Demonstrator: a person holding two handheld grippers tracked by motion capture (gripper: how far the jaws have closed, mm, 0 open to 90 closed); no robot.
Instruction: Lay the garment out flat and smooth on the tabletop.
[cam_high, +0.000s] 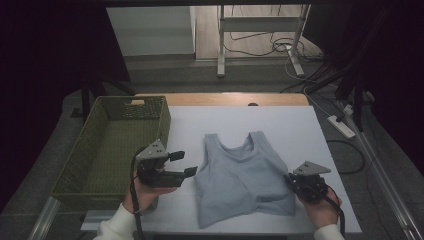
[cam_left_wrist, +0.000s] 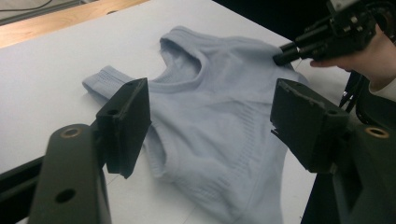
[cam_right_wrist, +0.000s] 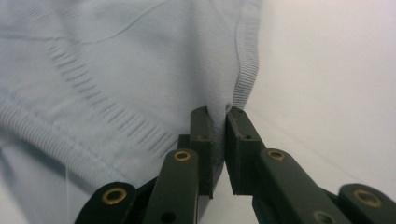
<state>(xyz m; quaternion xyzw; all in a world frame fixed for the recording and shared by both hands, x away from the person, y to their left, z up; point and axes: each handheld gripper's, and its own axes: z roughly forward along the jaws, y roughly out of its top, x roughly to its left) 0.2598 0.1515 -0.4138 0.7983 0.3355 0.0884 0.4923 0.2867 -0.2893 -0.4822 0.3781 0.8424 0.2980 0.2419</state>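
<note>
No text, label or number can be read anywhere (top and basket included).

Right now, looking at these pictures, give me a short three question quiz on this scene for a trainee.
1. True or false: the right gripper is shut on the edge of the blue top.
2. What stands at the table's left: A) green basket, B) red bucket, C) glass bowl?
3. What is between the left gripper's open jaws?

Key:
1. True.
2. A.
3. Nothing; it hangs beside the top, by the basket.
</note>
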